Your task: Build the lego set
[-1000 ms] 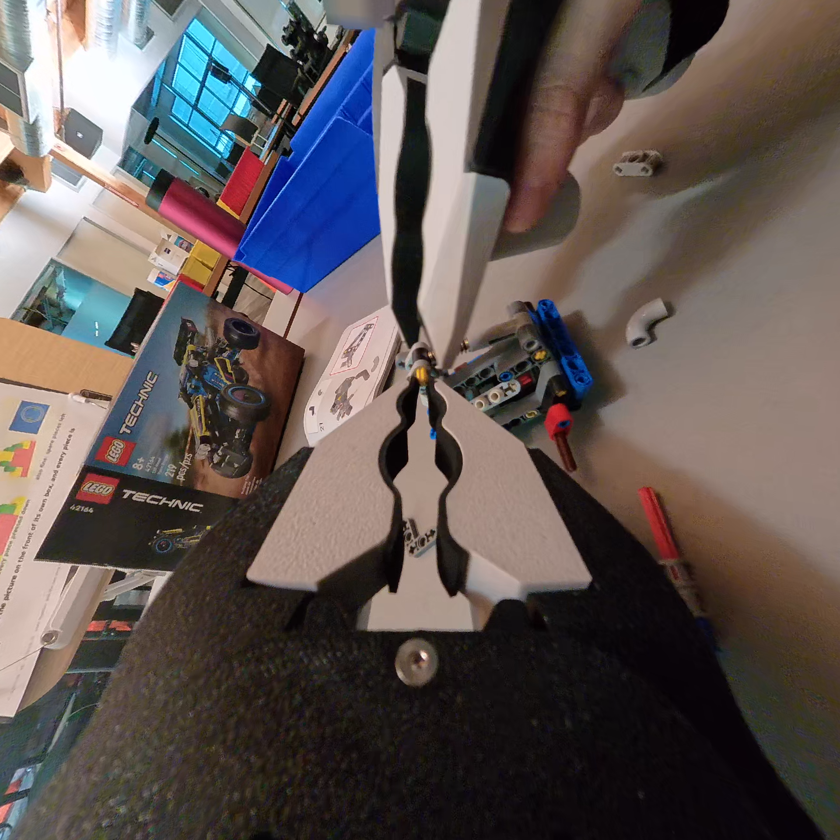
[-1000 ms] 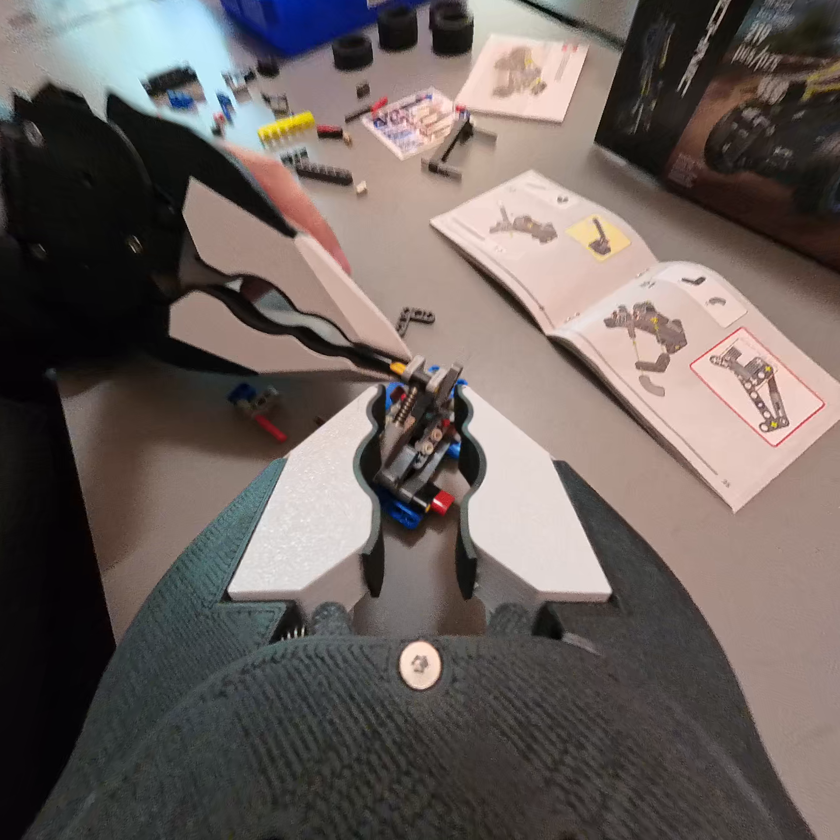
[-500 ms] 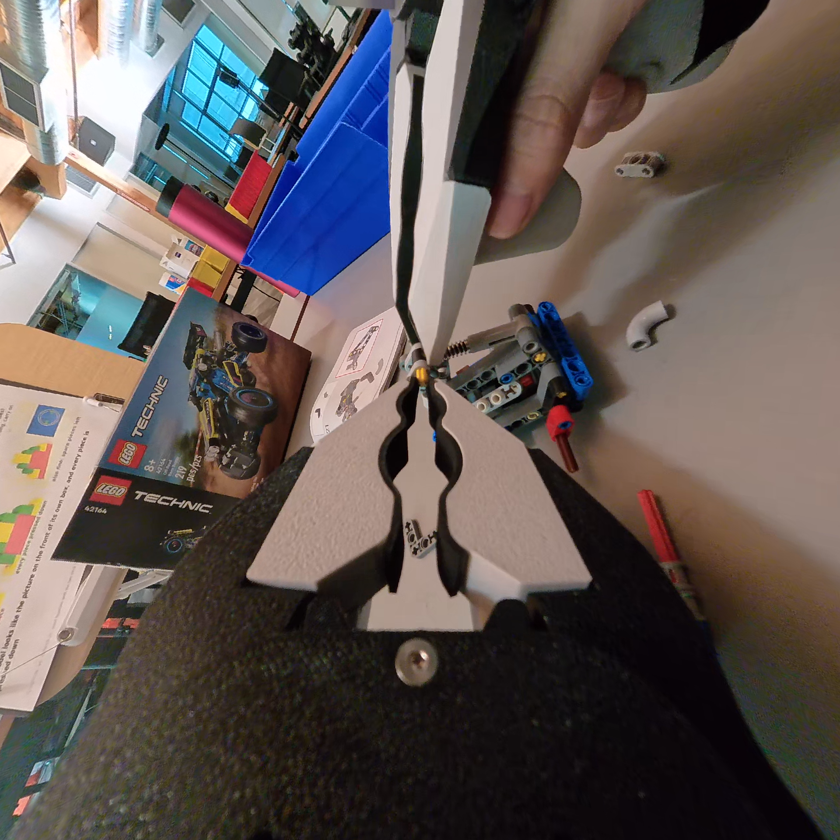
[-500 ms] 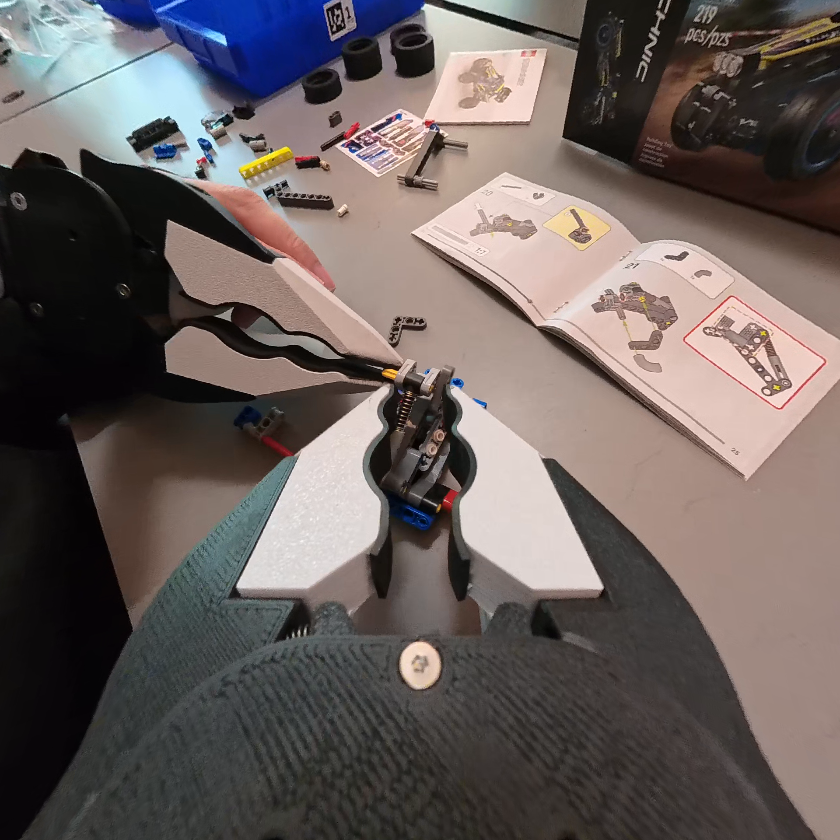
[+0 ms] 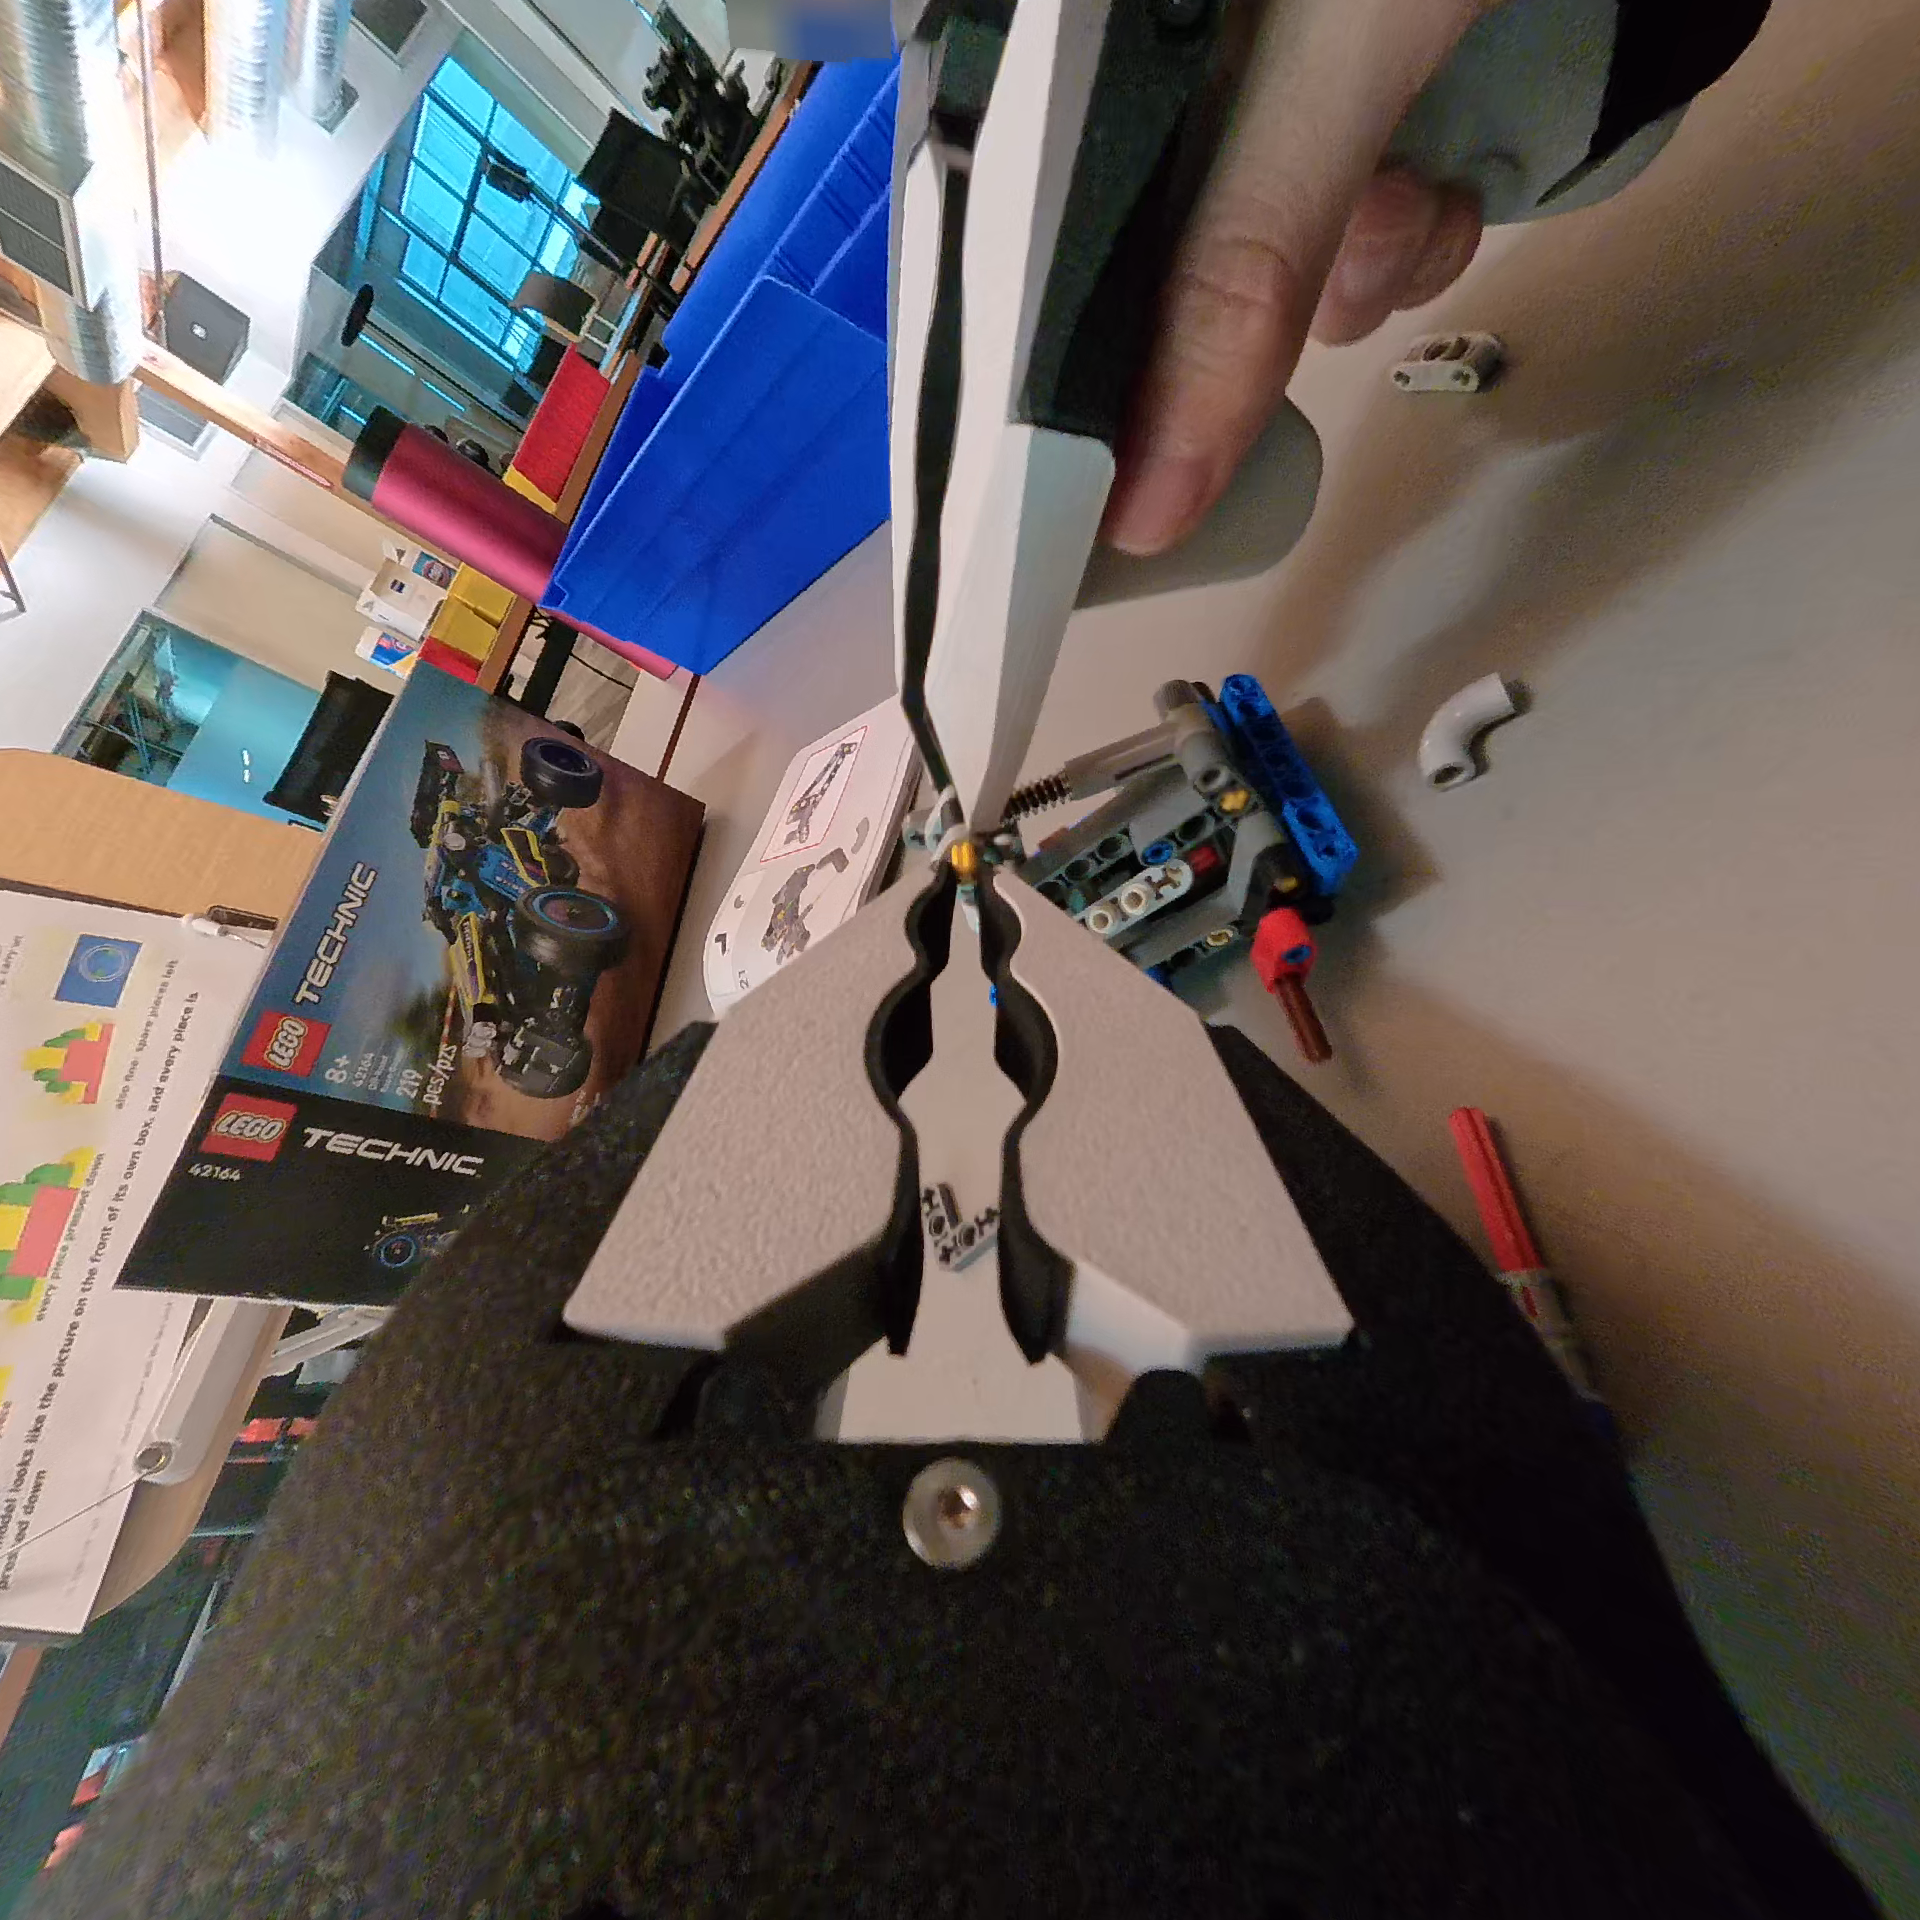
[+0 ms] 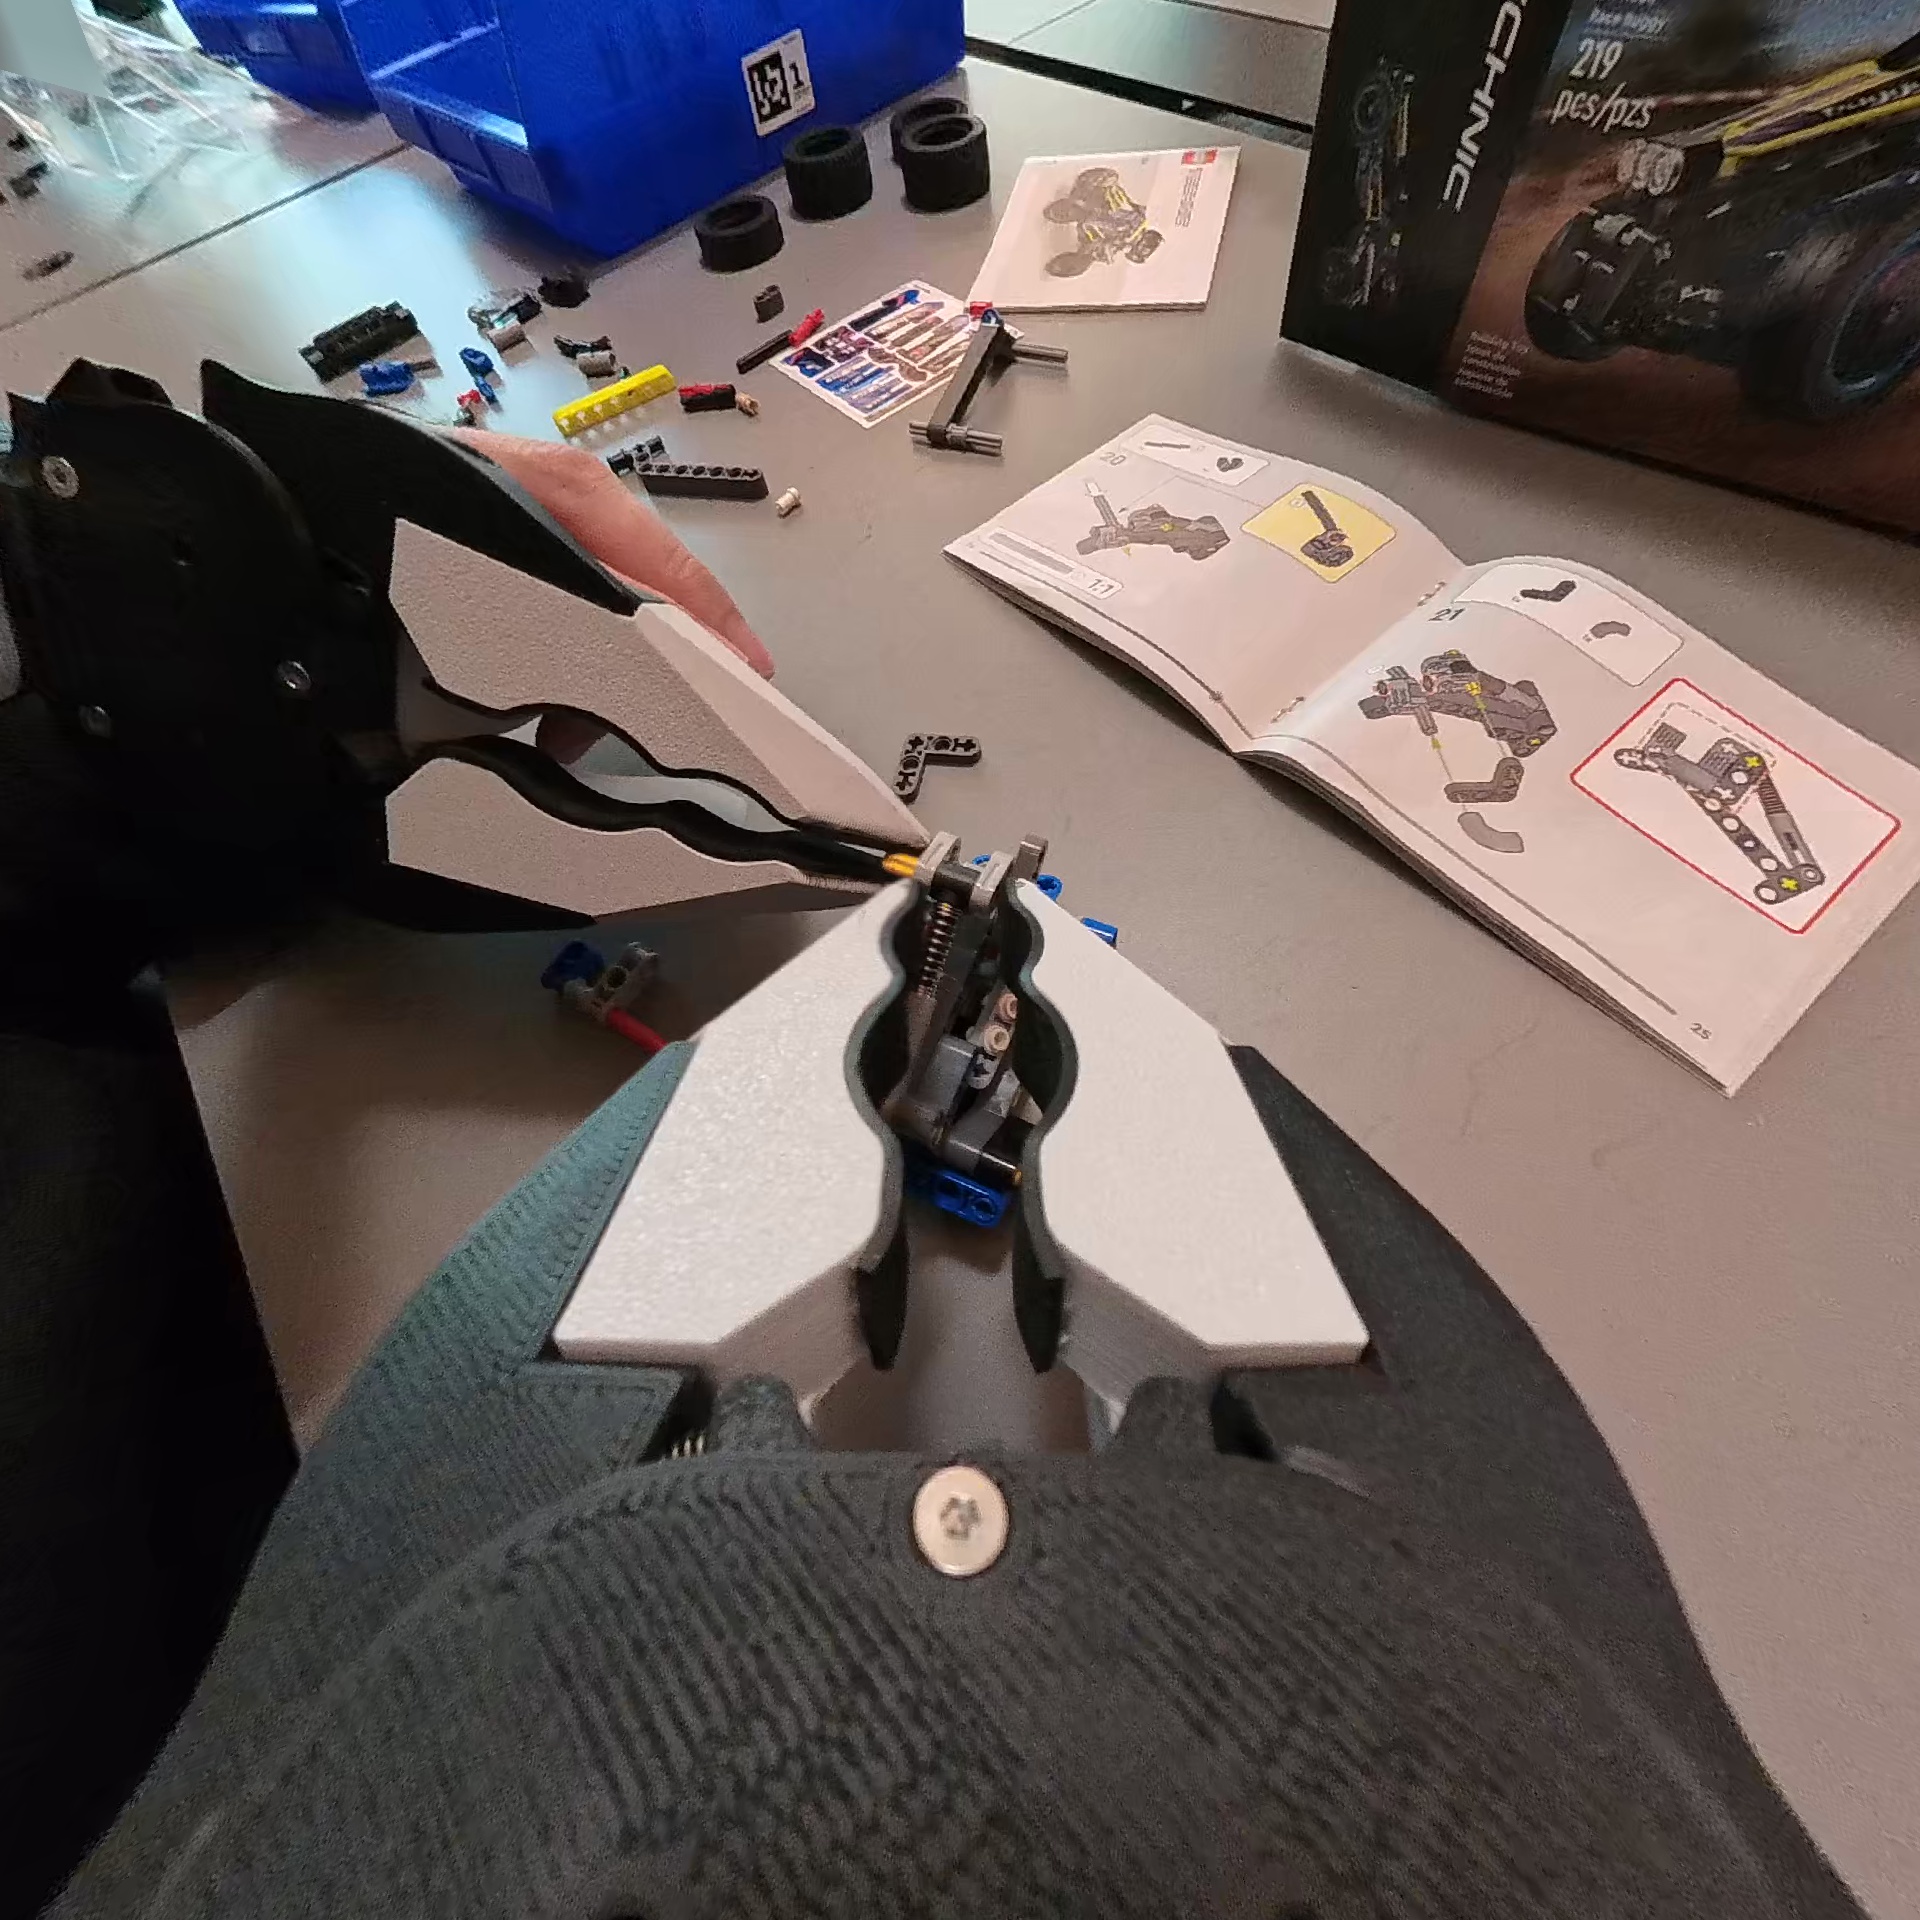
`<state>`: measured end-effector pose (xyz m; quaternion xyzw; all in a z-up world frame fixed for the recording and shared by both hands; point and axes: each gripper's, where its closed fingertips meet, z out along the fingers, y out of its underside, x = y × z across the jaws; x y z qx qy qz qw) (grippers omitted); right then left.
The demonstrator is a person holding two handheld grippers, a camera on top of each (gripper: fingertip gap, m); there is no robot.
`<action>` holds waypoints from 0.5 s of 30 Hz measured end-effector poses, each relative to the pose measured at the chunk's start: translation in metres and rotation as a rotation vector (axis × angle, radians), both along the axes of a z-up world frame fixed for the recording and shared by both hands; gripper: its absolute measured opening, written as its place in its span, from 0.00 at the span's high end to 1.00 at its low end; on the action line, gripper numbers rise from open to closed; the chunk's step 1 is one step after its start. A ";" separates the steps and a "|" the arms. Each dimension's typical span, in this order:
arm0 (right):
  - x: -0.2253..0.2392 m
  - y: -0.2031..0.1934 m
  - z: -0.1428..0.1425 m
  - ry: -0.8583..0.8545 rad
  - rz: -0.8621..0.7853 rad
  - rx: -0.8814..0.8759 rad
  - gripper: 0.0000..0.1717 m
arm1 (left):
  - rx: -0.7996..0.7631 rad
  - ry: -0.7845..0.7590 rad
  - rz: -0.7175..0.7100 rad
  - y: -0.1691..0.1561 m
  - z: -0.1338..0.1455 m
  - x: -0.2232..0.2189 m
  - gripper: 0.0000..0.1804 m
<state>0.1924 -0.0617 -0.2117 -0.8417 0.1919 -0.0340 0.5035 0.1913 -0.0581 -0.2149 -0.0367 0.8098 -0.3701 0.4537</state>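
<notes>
Grey, black and blue brick-built assembly with a coil spring (image 6: 961, 1049) pinched on the grey surface (image 6: 1351, 1195).
The right gripper (image 6: 961, 894) has its fingers closed on the assembly's grey upright arm; the left gripper (image 5: 968, 883) has its fingers nearly together on a small yellow pin (image 6: 900, 863) at that arm's top. An open instruction booklet (image 6: 1455, 727) lies just right, a black L-shaped piece (image 6: 935, 756) behind.

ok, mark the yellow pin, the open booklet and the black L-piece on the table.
yellow pin (image 6: 900, 864), right wrist view, its yellow shaft.
open booklet (image 6: 1299, 665), right wrist view, left page.
black L-piece (image 6: 932, 758), right wrist view, its corner.
</notes>
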 end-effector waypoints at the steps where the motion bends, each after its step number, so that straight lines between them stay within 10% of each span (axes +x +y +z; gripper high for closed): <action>1: 0.000 -0.001 0.000 -0.010 0.002 -0.004 0.95 | -0.002 0.004 -0.003 0.000 0.000 0.000 0.99; 15: -0.018 0.000 0.010 -0.033 0.178 0.083 0.96 | -0.236 0.344 0.042 0.052 -0.004 -0.006 0.88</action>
